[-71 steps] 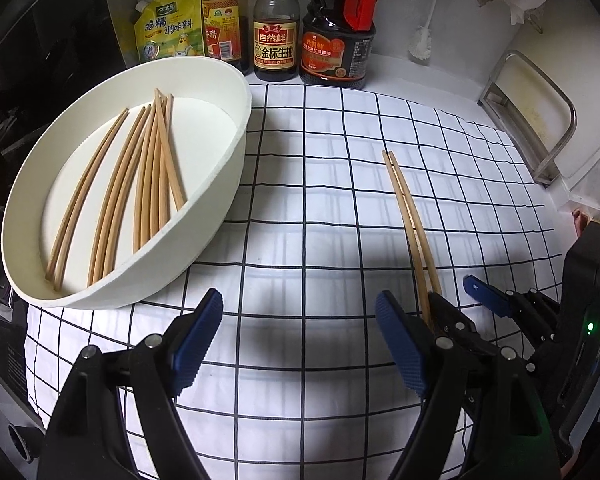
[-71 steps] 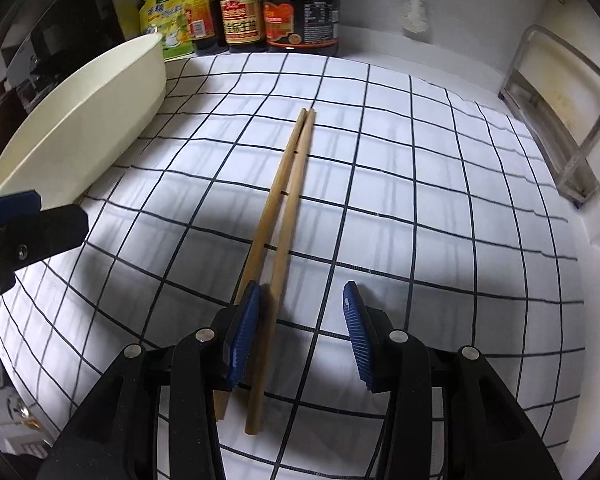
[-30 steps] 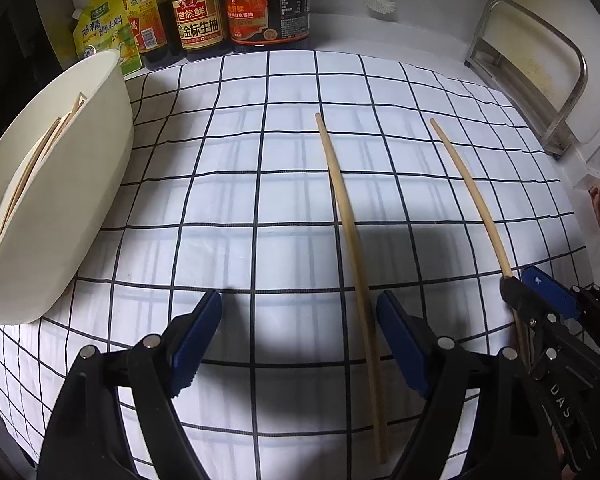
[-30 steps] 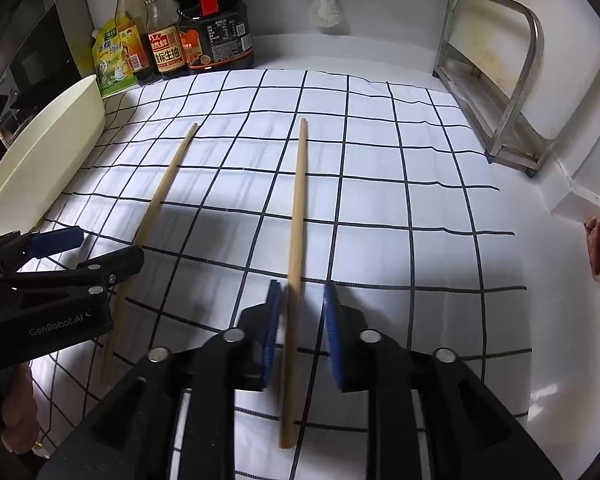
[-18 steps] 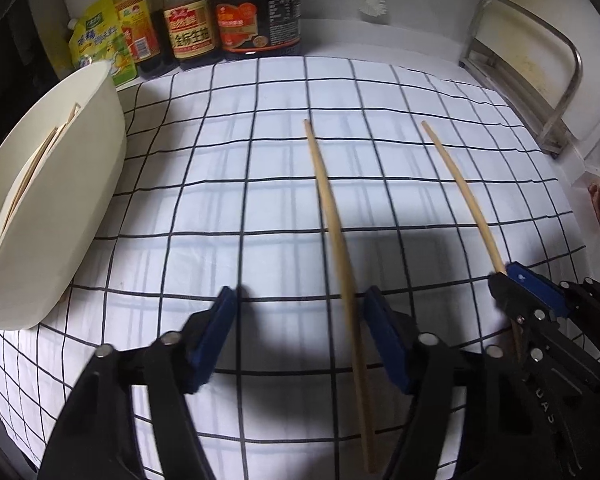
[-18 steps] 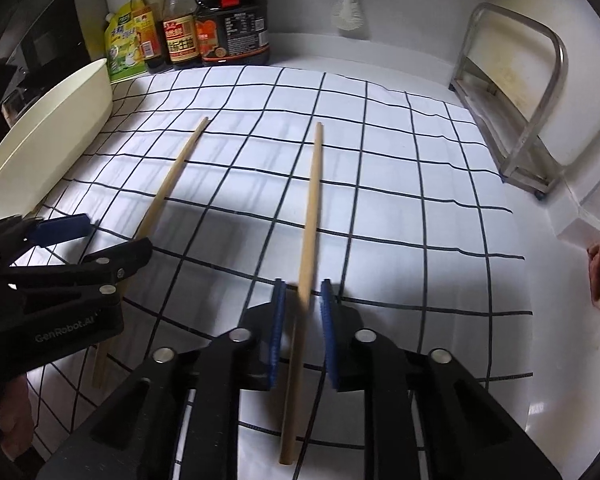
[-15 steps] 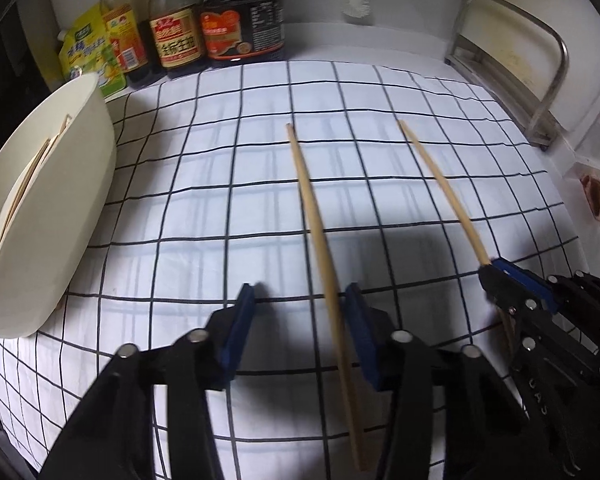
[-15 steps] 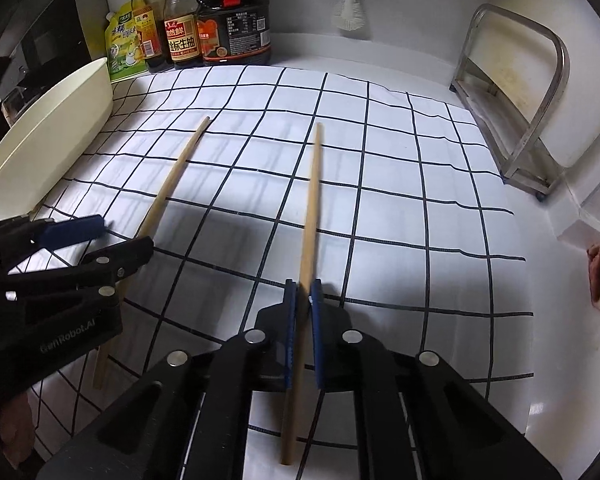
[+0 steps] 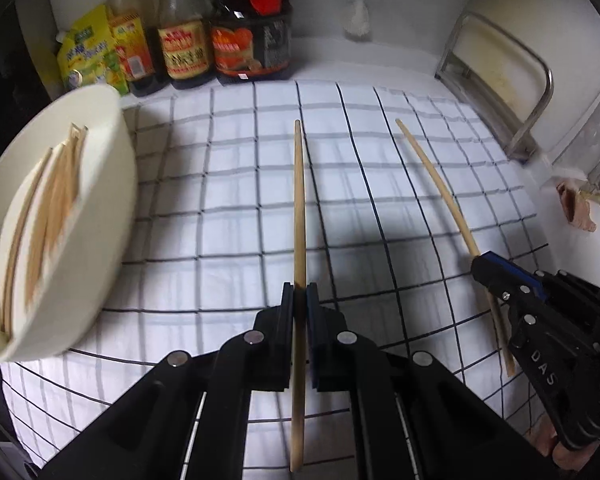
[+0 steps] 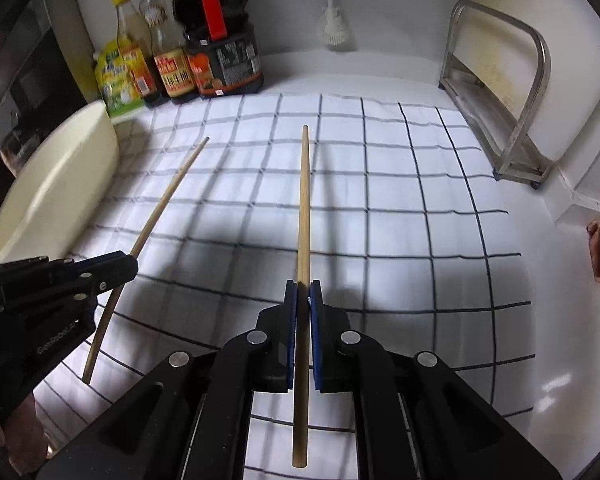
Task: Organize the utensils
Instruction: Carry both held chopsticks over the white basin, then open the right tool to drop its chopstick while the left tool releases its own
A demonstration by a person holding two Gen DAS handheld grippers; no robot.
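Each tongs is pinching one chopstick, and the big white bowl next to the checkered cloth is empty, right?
Not quite. The white bowl isn't empty: the left wrist view shows several chopsticks in the bowl. The rest is right: the left tongs pinch one chopstick, and the right tongs pinch the other chopstick, over the checkered cloth.

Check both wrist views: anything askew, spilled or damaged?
Nothing stands out. Left gripper and right gripper each pinch one chopstick; more chopsticks lie in the bowl. No spill shows on the cloth.

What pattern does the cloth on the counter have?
The cloth is white with a black grid; the right wrist view shows it best.
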